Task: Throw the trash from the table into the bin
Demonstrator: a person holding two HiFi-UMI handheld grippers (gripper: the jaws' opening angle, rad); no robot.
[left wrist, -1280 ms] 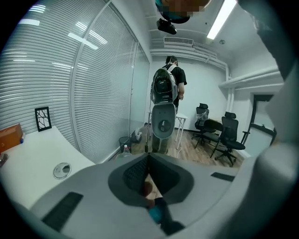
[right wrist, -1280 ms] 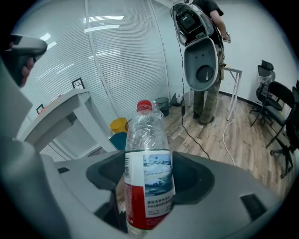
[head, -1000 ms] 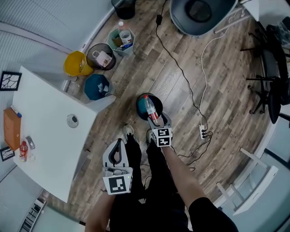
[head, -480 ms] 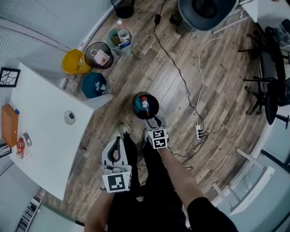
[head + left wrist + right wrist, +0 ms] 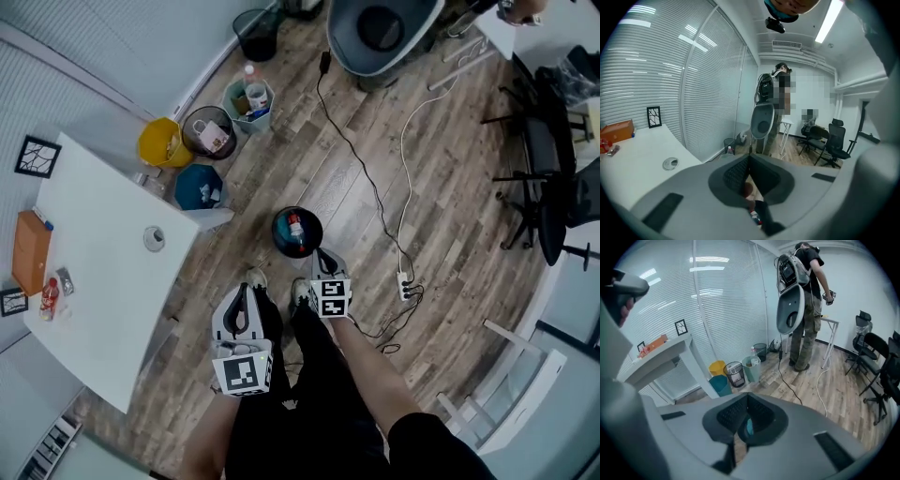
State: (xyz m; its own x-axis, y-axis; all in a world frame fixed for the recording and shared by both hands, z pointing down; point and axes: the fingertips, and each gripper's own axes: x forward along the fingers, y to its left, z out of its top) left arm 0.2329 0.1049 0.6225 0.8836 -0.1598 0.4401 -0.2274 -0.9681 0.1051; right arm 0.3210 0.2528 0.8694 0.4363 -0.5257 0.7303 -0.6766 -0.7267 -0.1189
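A black round bin (image 5: pixel 297 232) stands on the wood floor in front of my feet, with a red-capped plastic bottle (image 5: pixel 294 227) lying inside it. Just on the near side of the bin my right gripper (image 5: pixel 323 255) is shut; its jaws have just been closing with nothing between them. My left gripper (image 5: pixel 241 302) hangs lower left of the bin, shut and empty. On the white table (image 5: pixel 103 281) at the left lie an orange box (image 5: pixel 29 251), a red item (image 5: pixel 49 298) and a small wrapper (image 5: pixel 64 281).
Yellow (image 5: pixel 159 142), black mesh (image 5: pixel 208 131), teal (image 5: pixel 198 186) and pale green (image 5: pixel 246 98) bins cluster by the table's far corner. A cable runs to a power strip (image 5: pixel 405 284). Black chairs (image 5: pixel 548 159) stand at the right. A person (image 5: pixel 806 296) carries a chair shell.
One second ago the right gripper held the bottle over the black bin; the bottle now lies in the bin. The right gripper has drawn back from the bin and its jaws have closed.
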